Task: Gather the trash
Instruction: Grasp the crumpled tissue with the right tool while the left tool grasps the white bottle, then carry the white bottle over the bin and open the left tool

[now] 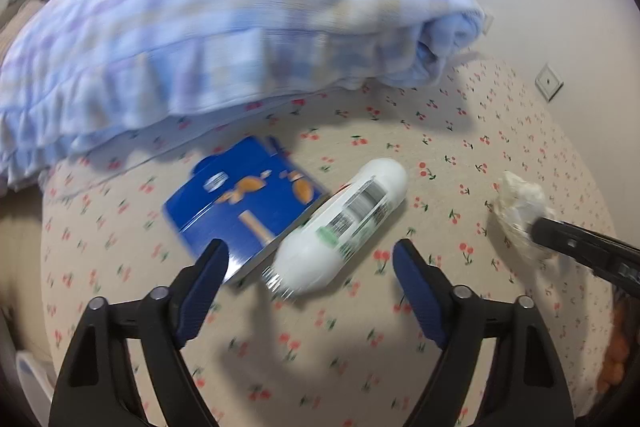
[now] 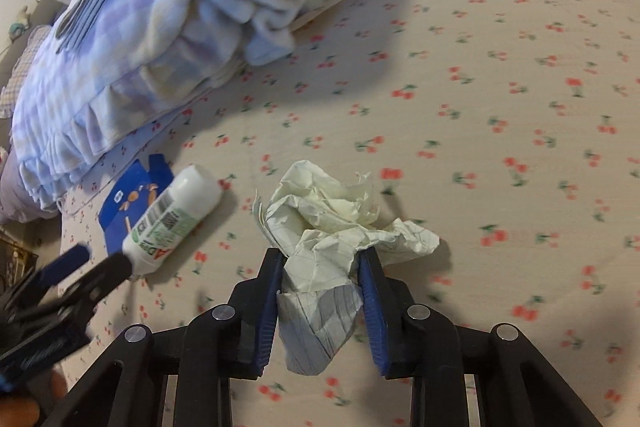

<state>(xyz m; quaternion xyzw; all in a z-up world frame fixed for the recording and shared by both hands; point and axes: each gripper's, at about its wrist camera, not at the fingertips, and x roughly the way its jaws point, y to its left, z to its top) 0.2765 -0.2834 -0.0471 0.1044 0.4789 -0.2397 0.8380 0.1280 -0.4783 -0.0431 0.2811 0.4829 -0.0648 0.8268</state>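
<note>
A bed sheet (image 2: pixel 480 75) printed with cherries is seen under everything; a folded blue checked blanket (image 1: pixel 224 27) is heaped along its far side, well clear of the trash. Three pieces lie on the sheet: a flattened blue carton (image 1: pixel 240 203), a white plastic bottle (image 1: pixel 344 223) resting against the carton's edge, and a crumpled paper wad (image 2: pixel 340 227) set apart from both. The wad is judged light, soft and crushable, safely pinched anywhere; it is clamped between the pads of the right gripper (image 2: pixel 322 283). The bottle is judged light, stiff and smooth, liable to roll; it is best taken across its middle. The left gripper (image 1: pixel 310 251) hangs over it, jaws spread wide, nothing pressed; only the carton crowds one finger.
</note>
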